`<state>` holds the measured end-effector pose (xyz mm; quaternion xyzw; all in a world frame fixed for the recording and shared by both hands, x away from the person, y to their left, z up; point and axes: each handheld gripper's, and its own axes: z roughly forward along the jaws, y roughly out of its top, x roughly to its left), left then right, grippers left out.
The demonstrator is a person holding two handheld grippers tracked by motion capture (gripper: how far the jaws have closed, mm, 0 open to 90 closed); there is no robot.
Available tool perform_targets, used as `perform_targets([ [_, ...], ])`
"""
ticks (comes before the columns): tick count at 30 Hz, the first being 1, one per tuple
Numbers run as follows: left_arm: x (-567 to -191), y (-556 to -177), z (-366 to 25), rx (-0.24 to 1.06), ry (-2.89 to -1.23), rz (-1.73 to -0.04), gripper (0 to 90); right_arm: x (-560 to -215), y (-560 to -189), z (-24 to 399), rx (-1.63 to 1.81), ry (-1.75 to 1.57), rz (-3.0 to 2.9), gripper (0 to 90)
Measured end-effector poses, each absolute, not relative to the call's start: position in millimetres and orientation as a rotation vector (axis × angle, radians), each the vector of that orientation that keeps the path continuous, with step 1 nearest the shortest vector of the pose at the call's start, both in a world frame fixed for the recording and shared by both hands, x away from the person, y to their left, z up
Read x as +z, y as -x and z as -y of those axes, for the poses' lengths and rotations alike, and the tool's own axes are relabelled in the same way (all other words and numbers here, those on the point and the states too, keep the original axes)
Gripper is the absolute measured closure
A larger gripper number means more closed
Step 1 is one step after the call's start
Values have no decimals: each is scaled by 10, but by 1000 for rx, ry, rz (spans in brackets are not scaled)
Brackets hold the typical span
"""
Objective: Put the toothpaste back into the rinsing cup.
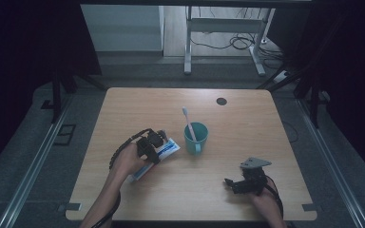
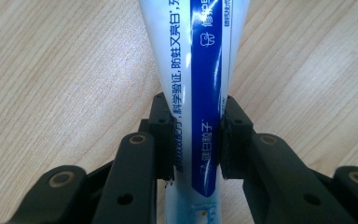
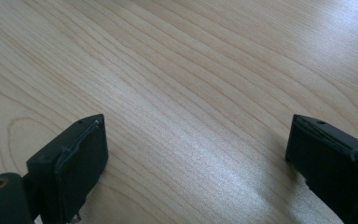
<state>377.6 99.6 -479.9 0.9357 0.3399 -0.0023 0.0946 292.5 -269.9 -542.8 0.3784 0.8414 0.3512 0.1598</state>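
On the left side of the table (image 1: pixel 123 199), the left gripper (image 1: pixel 151 145) is squeezed tight on a tube (image 1: pixel 164 151). Its two jaws press the tube's sides, one on each side, and the white and blue tube (image 2: pixel 198 93) runs out past them, low over the wood. The tube lies slanted, with its far end pointing toward a green cup (image 1: pixel 196 138), near it but not touching. A toothbrush (image 1: pixel 188 124) stands in the cup, leaning back. Near the front right of the table, the right gripper (image 1: pixel 240 183) sits low over the wood with its jaws wide apart and nothing between them. From its own camera, the right gripper (image 3: pixel 196 158) has bare wood between and ahead of its jaws. Bare wood also lies between the two grippers, and behind the cup up to the far edge, where a small dark round spot (image 1: pixel 221 101) sits.
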Motion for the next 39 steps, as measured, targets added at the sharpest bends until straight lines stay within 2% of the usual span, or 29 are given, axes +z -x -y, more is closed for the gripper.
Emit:
perform_targets([
  [10,-4648,-3706,-1063,-13,-2674,-1018,713,-5428,-2925,2699,1003,-1083,-2404,52],
  [39,-4157,-3510,-1145,77,-2430,-870,714,-5429,-2926,2700,1004,-1079,-2403,53],
])
